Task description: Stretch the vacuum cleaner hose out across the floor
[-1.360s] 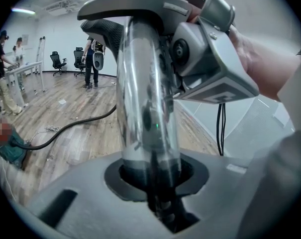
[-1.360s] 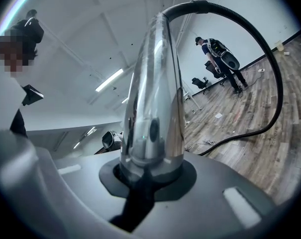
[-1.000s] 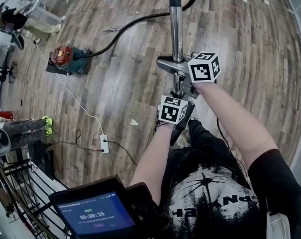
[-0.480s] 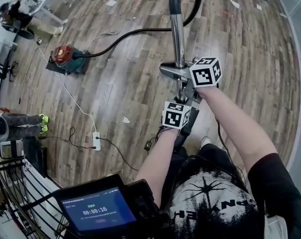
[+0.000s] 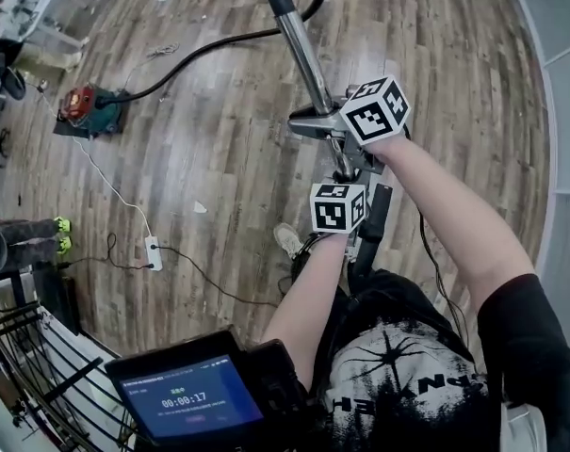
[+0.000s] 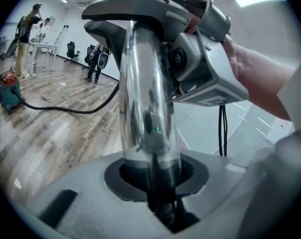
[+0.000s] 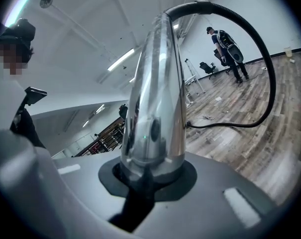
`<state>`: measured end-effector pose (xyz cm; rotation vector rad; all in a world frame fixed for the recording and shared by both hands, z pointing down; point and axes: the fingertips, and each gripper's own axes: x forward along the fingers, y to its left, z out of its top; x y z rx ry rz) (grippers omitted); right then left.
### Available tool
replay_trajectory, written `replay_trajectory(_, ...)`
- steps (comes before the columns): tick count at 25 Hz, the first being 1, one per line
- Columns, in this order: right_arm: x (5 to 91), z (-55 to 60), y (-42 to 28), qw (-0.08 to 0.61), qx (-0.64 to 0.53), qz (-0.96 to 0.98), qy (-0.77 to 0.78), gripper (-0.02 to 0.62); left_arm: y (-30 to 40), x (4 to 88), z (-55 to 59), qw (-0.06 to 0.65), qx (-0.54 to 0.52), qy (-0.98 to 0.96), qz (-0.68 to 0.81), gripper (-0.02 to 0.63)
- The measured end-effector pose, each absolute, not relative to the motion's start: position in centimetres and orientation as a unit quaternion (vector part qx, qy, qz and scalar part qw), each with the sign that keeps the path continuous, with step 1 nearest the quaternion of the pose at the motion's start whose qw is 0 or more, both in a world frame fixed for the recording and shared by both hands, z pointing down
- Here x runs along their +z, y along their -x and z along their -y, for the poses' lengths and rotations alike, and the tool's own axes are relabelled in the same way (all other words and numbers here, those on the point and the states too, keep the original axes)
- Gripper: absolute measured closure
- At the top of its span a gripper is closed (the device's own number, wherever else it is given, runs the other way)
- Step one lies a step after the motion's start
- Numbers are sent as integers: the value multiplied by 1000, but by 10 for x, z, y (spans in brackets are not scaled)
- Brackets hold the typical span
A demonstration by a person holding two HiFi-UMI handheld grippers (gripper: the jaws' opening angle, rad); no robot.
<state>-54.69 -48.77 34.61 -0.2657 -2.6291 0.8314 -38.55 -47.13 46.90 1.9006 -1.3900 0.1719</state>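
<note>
Clamping the wand (image 5: 303, 50) with left gripper (image 5: 342, 169) and right gripper (image 5: 328, 126). Only partway, judging by the hose (image 7: 205, 3) curving slack toward the vacuum (image 5: 82, 109). Needs more pulling.

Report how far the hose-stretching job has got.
Done: the left hand-held gripper and right hand-held gripper both clamp the metal wand. In hand: the hose runs across the floor from the vacuum cleaner. Left: it loops at the wand end, not yet straight.

white power strip (image 5: 153, 250) on wood floor (image 5: 230, 163) (cords attached), timer screen (image 5: 196, 405)
</note>
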Motion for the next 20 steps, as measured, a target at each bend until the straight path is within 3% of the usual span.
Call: replay_trajectory(20, 358, 402, 403, 245, 269, 931, 36, 534, 216, 459, 381, 394, 30, -815, 424, 522)
